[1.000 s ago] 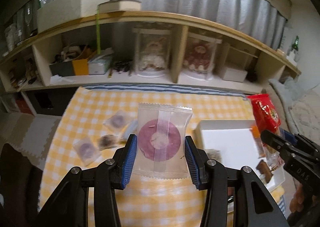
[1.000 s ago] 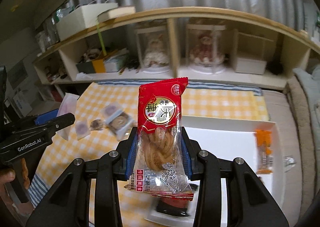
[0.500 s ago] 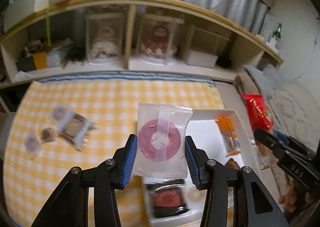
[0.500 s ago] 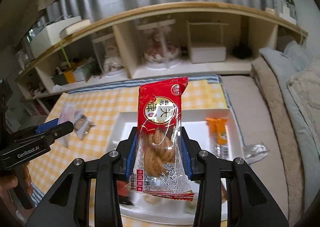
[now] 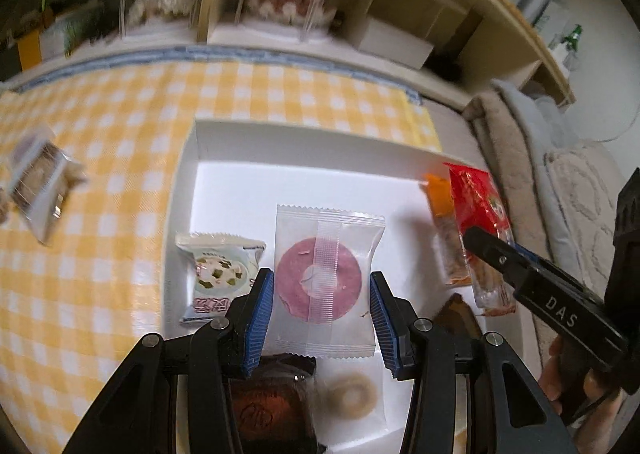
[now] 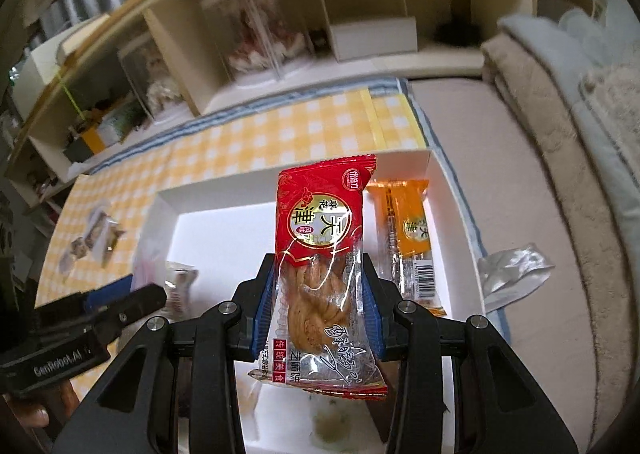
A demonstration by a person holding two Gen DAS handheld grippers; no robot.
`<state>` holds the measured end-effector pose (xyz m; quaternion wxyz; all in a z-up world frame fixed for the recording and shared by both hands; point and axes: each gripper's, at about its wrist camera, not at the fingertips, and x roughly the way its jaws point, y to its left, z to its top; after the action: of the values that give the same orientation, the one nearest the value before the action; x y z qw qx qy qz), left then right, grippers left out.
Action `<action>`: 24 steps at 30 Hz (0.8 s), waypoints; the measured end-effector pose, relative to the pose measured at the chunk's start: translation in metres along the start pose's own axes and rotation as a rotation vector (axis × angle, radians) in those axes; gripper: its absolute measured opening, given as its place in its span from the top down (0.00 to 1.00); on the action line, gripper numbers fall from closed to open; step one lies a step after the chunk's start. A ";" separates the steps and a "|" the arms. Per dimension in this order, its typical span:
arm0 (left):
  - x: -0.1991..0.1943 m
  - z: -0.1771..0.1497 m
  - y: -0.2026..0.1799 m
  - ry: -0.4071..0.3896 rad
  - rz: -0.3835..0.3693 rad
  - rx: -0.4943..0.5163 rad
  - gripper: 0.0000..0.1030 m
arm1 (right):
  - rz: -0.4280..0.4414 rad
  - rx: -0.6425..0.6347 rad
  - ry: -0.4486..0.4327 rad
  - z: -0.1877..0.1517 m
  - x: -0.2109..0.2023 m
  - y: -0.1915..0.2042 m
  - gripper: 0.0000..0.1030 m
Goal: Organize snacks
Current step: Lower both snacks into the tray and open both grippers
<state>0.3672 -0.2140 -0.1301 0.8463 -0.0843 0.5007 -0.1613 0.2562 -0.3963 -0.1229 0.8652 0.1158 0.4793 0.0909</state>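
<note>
— Both claws have come down and across since a second ago, from over the bare checked cloth to right above the white tray (image 5: pixel 188 182).

— What is the left claw (image 5: pixel 322 308) holding?

— It pinches a clear packet with a purple ring pastry (image 5: pixel 326 278) between its blue pads, upright over the tray floor. Just left of it in the tray lies a pale packet with green print (image 5: pixel 218 274); below it sit a dark brown packet (image 5: pixel 268 406) and a beige ring (image 5: pixel 354 394).

— And the right one?

— The right claw (image 6: pixel 318 304) is clamped on a red packet of fried dough twist (image 6: pixel 320 266), held upright above the tray (image 6: pixel 224 196). An orange packet (image 6: pixel 408 238) lies in the tray just right of it.

— Anything left outside?

— A few small wrapped snacks (image 5: pixel 38 184) lie on the yellow checked cloth (image 5: pixel 120 126) covering the counter, well left of the tray, blurred. A crumpled silver wrapper (image 6: pixel 512 272) sits just beyond the tray's right wall.
</note>
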 end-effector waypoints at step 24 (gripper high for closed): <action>0.070 0.002 -0.003 0.031 -0.005 -0.026 0.37 | 0.013 -0.003 0.048 0.002 0.037 -0.009 0.36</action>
<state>0.3990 -0.2420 -0.1854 0.8367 -0.0941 0.5158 -0.1580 0.2775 -0.3950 -0.1539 0.8530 0.1154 0.4990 0.0999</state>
